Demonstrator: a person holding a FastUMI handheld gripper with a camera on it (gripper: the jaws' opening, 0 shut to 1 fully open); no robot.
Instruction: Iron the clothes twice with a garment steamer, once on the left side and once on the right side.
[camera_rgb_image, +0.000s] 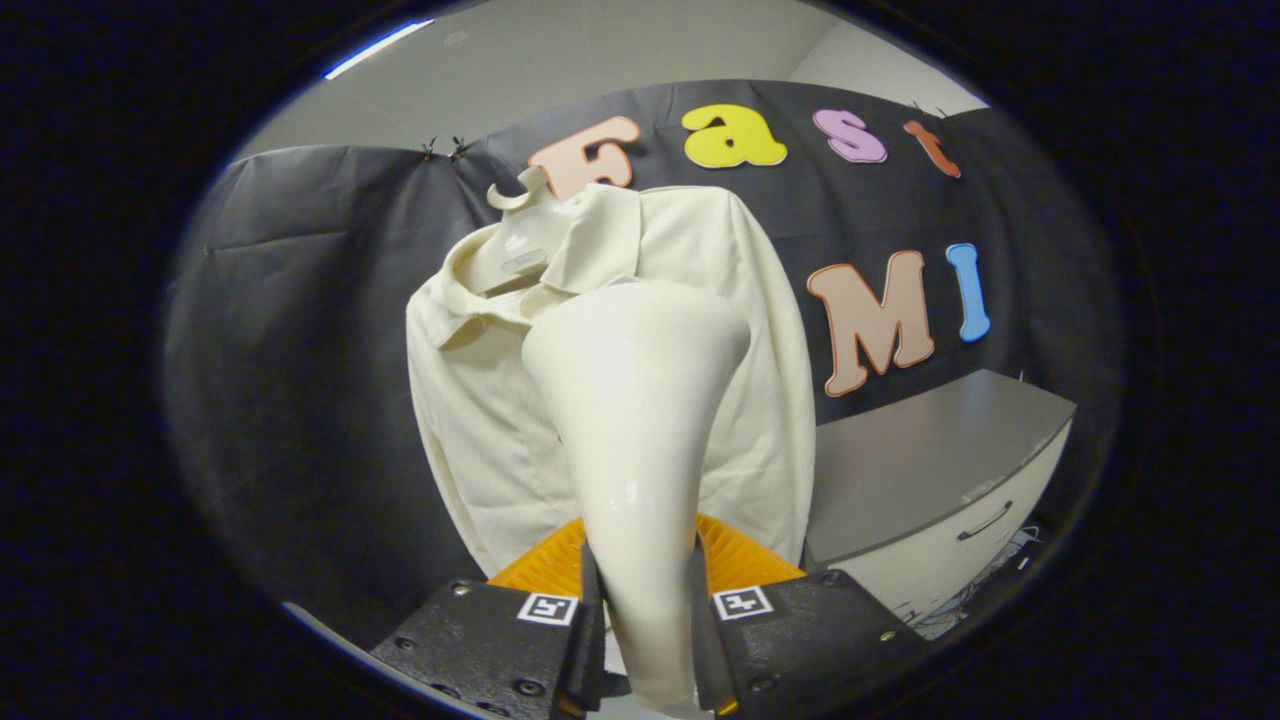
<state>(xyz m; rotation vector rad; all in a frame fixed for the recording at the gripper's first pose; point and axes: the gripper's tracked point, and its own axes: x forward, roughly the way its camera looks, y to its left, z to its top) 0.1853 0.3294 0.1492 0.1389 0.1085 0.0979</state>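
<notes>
1. Gripper view: my gripper (645, 640) is clamped on the garment steamer (635, 420), both fingers pressing its narrow handle from either side. I judge the grip sits low on the neck so the wide head stands clear ahead of the fingers and can meet the cloth.
2. The steamer head flares out beyond the fingers and points at the shirt (620, 380), covering its middle. I cannot tell whether the head is touching the fabric or just short of it.
3. The shirt hangs on a hanger (515, 235) against the booth's black wall, collar up, so its front falls flat for vertical passes on the left and right sides.
4. A grey-topped cabinet (940, 460) with a drawer stands just beside the shirt, apart from the steamer.
</notes>
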